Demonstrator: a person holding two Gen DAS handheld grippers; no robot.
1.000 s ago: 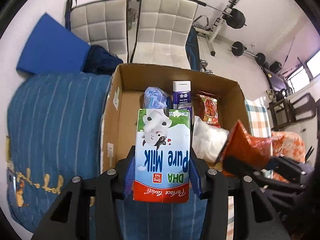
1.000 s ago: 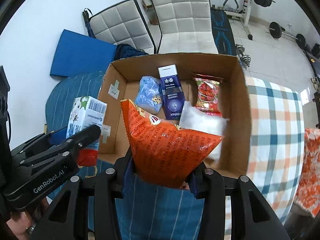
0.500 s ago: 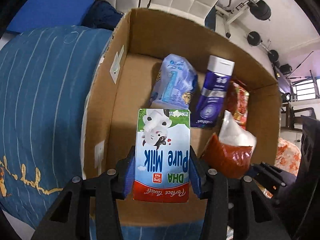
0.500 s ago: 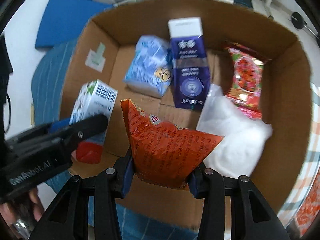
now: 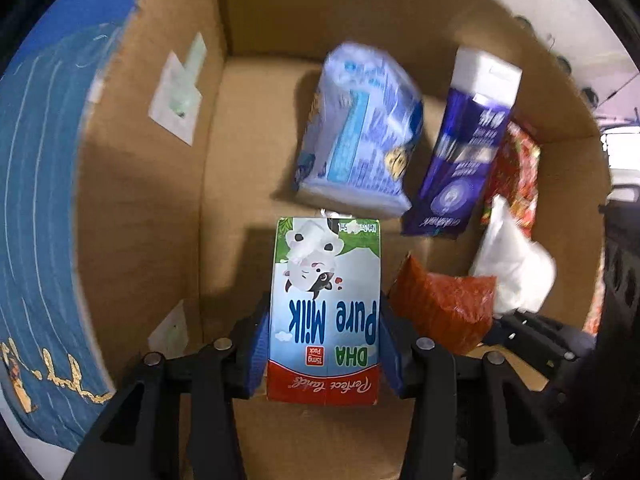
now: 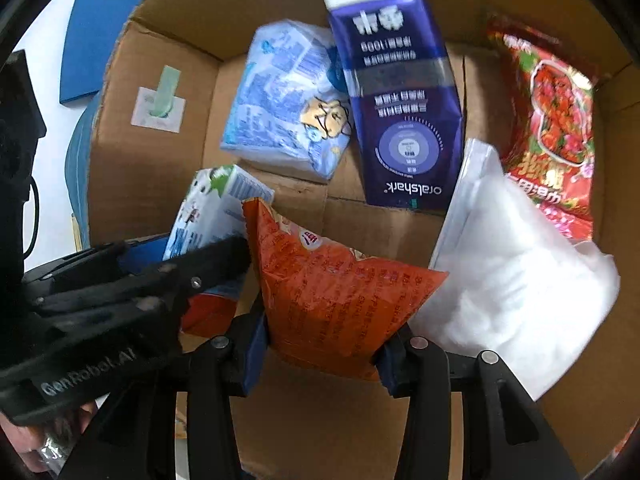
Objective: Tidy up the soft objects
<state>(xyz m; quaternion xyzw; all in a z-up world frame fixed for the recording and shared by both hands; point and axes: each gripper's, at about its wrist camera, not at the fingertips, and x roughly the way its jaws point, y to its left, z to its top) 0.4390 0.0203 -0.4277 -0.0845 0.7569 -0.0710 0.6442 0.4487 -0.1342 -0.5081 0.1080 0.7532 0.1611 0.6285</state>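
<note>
My left gripper (image 5: 324, 344) is shut on a Pure Milk carton (image 5: 325, 304) and holds it inside the open cardboard box (image 5: 140, 184), near the front left; the carton also shows in the right wrist view (image 6: 216, 208). My right gripper (image 6: 324, 344) is shut on an orange snack bag (image 6: 336, 292), held inside the box just right of the carton; the bag also shows in the left wrist view (image 5: 444, 308). On the box floor lie a blue tissue pack (image 6: 288, 100), a purple oralshark box (image 6: 400, 104), a red snack bag (image 6: 556, 120) and a white soft bag (image 6: 516, 280).
The box walls (image 6: 152, 92) surround both grippers. A blue striped bed cover (image 5: 36, 208) lies left of the box. A blue mat (image 6: 96, 40) leans against the white wall beyond the box. The left gripper body (image 6: 100, 300) sits close beside the right gripper.
Both grippers have moved forward and down into the box with the carton and the orange bag. The box contents now look much larger and closer.
</note>
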